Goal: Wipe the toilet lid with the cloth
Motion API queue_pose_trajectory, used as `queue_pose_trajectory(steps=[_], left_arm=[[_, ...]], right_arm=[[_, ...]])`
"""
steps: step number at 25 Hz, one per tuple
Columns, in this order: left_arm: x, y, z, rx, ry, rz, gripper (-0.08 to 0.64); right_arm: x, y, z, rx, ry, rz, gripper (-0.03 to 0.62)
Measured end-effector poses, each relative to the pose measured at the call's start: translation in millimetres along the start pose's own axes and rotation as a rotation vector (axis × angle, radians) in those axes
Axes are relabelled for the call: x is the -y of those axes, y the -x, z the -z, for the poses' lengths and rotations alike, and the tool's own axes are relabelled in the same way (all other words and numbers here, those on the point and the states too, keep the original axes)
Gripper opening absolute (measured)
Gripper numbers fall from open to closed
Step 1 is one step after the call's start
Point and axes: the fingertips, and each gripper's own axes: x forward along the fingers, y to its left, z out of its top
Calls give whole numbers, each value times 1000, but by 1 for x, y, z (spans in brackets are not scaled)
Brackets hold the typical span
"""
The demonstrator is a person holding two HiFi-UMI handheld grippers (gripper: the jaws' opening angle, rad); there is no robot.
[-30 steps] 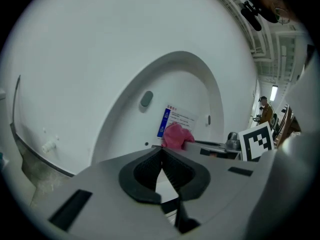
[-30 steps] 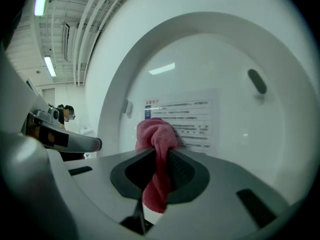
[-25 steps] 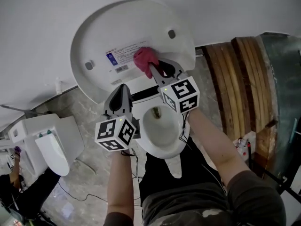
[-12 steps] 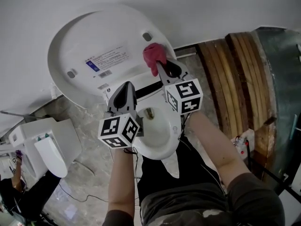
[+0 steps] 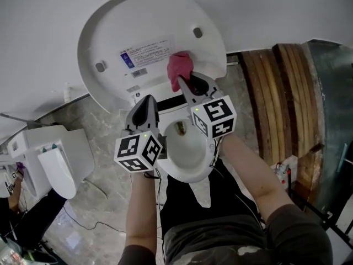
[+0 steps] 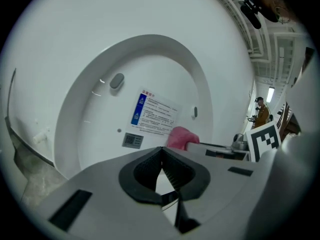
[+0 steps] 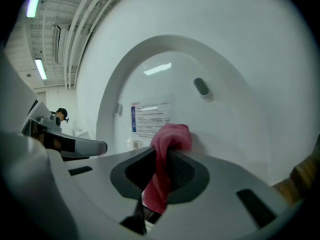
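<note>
Wiping is under way on the raised toilet lid (image 5: 110,32), which fills the upper centre of the head view. It stands open against the wall with its underside, printed label (image 5: 146,54) and two small bumpers facing the person. I judge its long axis to run from the hinge, just above the bowl (image 5: 207,162), up toward the top of the frame, leaning a little left.

The right tool (image 5: 180,79) is clamped on the pink cloth (image 5: 180,65). In the right gripper view the cloth runs lengthwise between the pads, and a bunched wad sticks out past the tips. That wad points at the lid and seems to press on it just right of the label, in the lower right part of the oval.

The left tool (image 5: 146,100) has its jaws together with nothing between them. It hangs lower left of the cloth, near the hinge edge, apart from the lid surface as far as I can tell.

Much of the underside lies away from the wad. The next move likely calls for sweeping the cloth across the lid with steady pressure, without tugging it out of the grip.
</note>
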Motion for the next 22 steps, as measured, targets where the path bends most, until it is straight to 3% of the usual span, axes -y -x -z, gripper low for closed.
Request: queue_pose_trajectory(steps=[13, 18, 22], left_arm=[[-119, 50, 19, -34, 53, -108, 6], [-127, 54, 33, -87, 23, -80, 6], [-130, 50, 40, -106, 20, -72, 6]], right_arm=[[-162, -96, 36, -47, 82, -265, 43], [-188, -123, 54, -69, 62, -299, 43], [-180, -128, 62, -85, 68, -278, 43]])
